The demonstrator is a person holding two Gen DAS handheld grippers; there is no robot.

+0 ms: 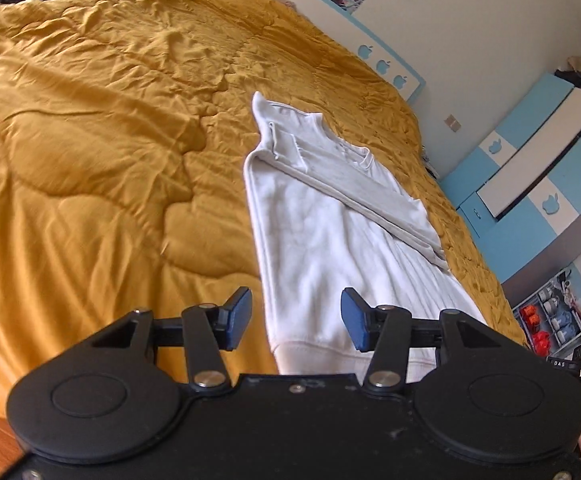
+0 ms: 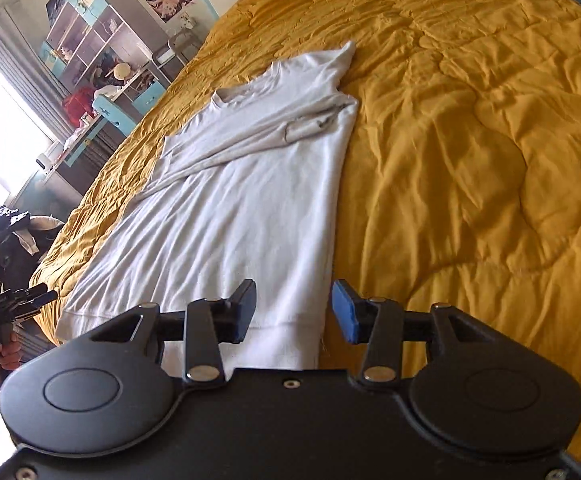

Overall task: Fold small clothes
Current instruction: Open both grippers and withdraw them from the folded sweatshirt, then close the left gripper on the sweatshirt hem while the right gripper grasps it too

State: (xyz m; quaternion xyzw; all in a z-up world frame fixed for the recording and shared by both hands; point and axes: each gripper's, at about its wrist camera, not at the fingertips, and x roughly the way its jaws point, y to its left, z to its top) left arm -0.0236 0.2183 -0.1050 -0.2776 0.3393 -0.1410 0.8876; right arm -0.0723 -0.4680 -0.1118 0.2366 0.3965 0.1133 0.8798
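Note:
A white long-sleeved top [image 1: 318,248] lies flat on the mustard-yellow quilt [image 1: 90,140], its sides folded in and one sleeve laid diagonally across the chest. It also shows in the right wrist view [image 2: 246,196]. My left gripper [image 1: 296,318] is open and empty, just above the hem near the top's left edge. My right gripper [image 2: 294,310] is open and empty, above the hem at the top's right edge. The left gripper [image 2: 30,300] shows at the far left of the right wrist view, beyond the bed's edge.
The quilt [image 2: 470,140] covers a wide bed. A blue and white headboard [image 1: 390,64] and cabinets [image 1: 530,168] stand by the wall. Shelves and a desk with clutter [image 2: 98,80] stand by a bright window. A dark stuffed toy [image 2: 6,240] sits beside the bed.

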